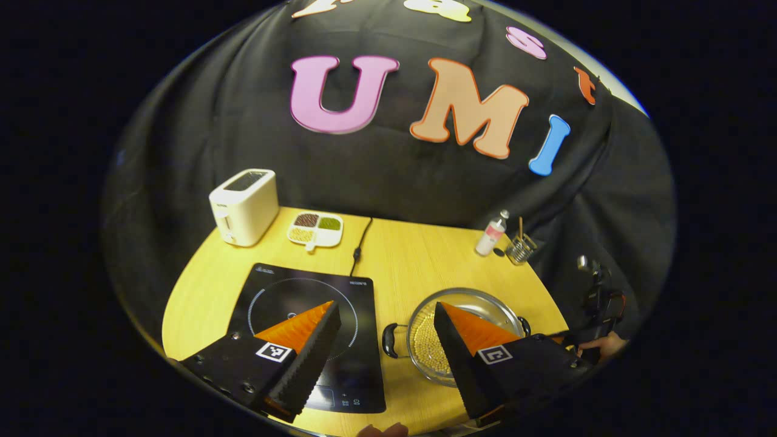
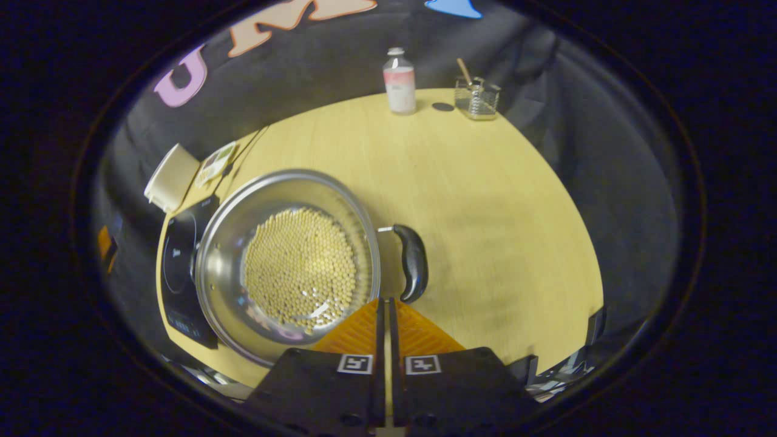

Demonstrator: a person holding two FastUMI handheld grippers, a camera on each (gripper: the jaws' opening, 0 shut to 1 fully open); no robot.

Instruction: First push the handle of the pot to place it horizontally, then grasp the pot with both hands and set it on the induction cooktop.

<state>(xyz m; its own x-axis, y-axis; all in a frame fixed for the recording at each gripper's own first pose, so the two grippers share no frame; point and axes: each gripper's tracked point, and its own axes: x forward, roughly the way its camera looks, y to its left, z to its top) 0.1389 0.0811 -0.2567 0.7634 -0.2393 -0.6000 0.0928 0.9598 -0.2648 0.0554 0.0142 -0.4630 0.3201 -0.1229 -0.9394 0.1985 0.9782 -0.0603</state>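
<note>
Wooden table (image 1: 413, 255) is carrying the induction cooktop (image 1: 309, 328) at its left and the pot (image 2: 285, 261), holding yellow beans, just to the right of it. Left gripper (image 1: 382, 315) is hovering above both with fingers spread wide apart. Right gripper (image 2: 385, 306) is sitting with fingers closed together, holding nothing, tips just beside the pot's black handle (image 2: 413, 261) and rim

Round stainless-steel pot (image 2: 285, 267), upright, holds a layer of pale yellow beans; black loop handles (image 2: 411, 262) on opposite sides. It stands on the wooden table, just right of the flat black induction cooktop (image 1: 309, 328).
</note>
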